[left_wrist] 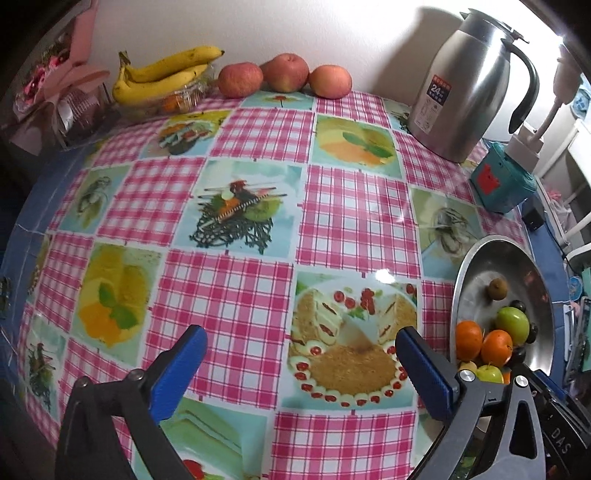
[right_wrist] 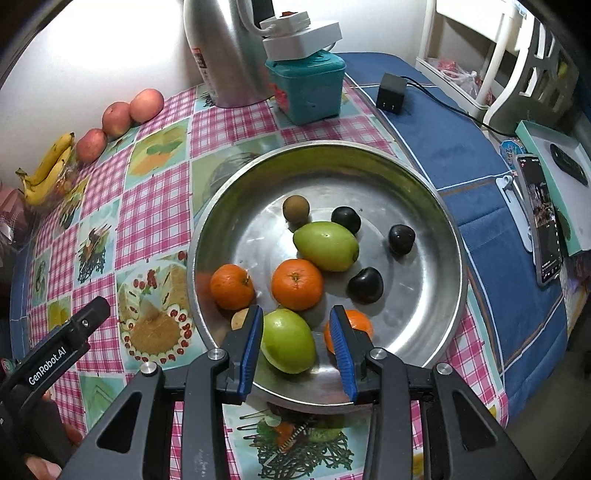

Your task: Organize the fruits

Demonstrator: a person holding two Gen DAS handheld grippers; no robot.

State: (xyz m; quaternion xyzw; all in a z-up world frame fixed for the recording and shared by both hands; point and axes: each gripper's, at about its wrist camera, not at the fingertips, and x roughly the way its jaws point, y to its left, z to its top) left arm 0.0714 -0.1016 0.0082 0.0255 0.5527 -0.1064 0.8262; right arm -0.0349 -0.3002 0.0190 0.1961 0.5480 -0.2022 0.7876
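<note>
Your left gripper (left_wrist: 299,369) gapes empty over the tablecloth, right gripper (right_wrist: 297,345) part-open, loosely straddling the green fruit (right_wrist: 288,341) in the steel bowl (right_wrist: 443,302) — close off-centre and it may roll.

Light: bright indoor, my views evenly lit | Glare: wall (left_wrist: 258,26) blown out white at top; highlights on steel jug (left_wrist: 469,85) and metal bowl (right_wrist: 436,280) | Shadows: soft, jug's falls on wall | Distortion: heavy fisheye, bench (left_wrist: 258,295) bulges, corners vignette black | Focus: centre sharp, edges smeared.
</note>
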